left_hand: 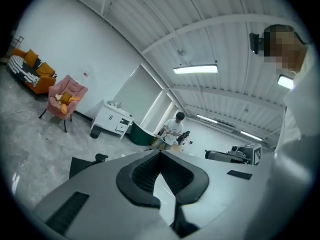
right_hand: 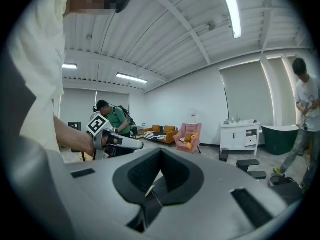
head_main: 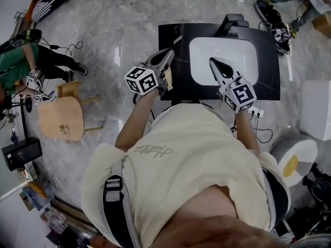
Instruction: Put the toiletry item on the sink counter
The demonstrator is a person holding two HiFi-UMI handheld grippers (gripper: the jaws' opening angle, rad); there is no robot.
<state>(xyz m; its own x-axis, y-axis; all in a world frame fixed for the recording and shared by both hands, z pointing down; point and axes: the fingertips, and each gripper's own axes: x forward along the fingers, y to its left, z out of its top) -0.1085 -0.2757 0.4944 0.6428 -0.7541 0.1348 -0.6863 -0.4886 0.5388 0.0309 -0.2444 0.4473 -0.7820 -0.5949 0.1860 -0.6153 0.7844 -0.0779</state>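
The black sink counter [head_main: 173,40] with its white basin [head_main: 222,61] stands in front of the person in the head view. My left gripper [head_main: 168,52] hovers over the counter's left part, its jaws closed to a point with nothing between them. My right gripper [head_main: 213,61] hangs over the basin's near left edge, jaws also together and empty. In the left gripper view the left gripper [left_hand: 161,152] points up into the room, tips meeting. In the right gripper view the right gripper [right_hand: 161,150] does the same. No toiletry item shows in any view.
A black faucet [head_main: 232,21] sits at the counter's far edge. A wooden stool [head_main: 61,118] and a person in green [head_main: 19,66] are on the left. A white box [head_main: 315,108] stands to the right, with cables [head_main: 261,133] on the marble floor.
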